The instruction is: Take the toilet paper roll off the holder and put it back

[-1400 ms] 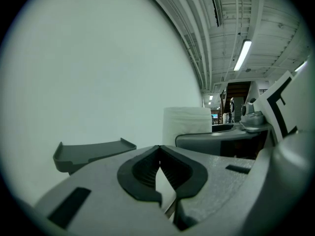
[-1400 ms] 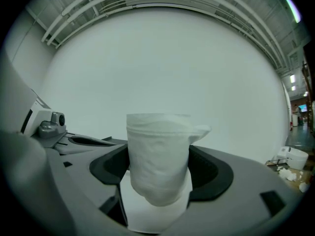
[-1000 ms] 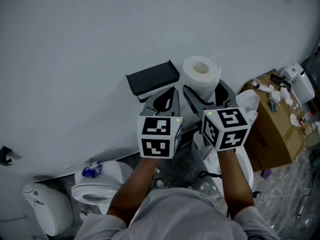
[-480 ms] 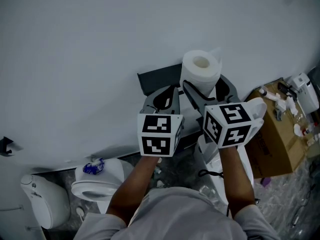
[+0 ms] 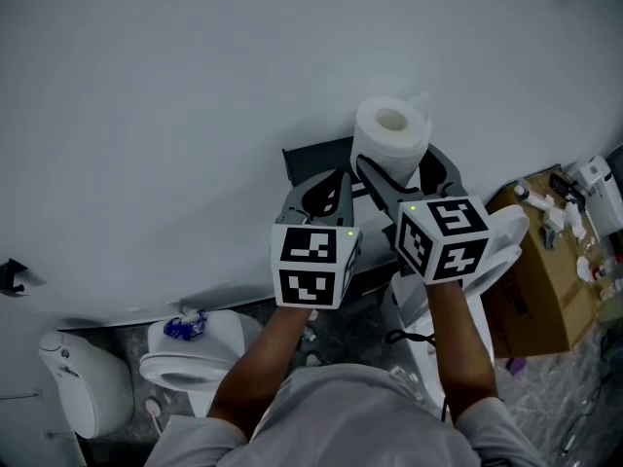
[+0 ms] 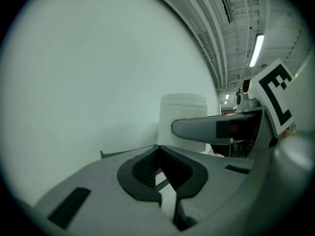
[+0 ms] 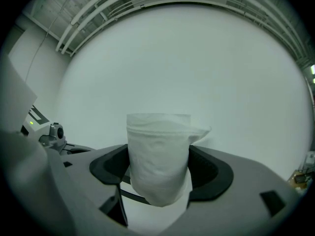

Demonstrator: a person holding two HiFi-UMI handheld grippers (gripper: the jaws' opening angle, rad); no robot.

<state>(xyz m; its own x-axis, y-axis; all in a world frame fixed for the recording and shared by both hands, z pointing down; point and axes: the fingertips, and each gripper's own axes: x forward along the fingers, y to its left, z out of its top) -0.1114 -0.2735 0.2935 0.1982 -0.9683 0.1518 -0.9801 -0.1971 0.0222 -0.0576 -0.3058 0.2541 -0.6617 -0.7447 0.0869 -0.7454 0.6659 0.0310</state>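
Note:
In the head view a white toilet paper roll (image 5: 391, 139) stands upright against the pale wall, and my right gripper (image 5: 401, 171) is shut on it from both sides. The right gripper view shows the roll (image 7: 158, 156) squeezed between the dark pads, a loose flap sticking out at its top right. The black holder (image 5: 316, 159) juts from the wall just left of the roll, partly hidden by it. My left gripper (image 5: 326, 195) hovers below the holder, shut and empty. In the left gripper view the roll (image 6: 182, 116) rises beyond its closed tips (image 6: 158, 149).
A white toilet (image 5: 190, 358) with a blue object (image 5: 180, 327) on it sits at lower left, beside another white fixture (image 5: 83, 392). A white toilet seat (image 5: 496, 246) lies under my right gripper. A cardboard box (image 5: 540, 270) with clutter stands at the right.
The right gripper has carried the roll a little up and closer to the holder, so the roll now overlaps the holder's right end. The left gripper stayed shut below.

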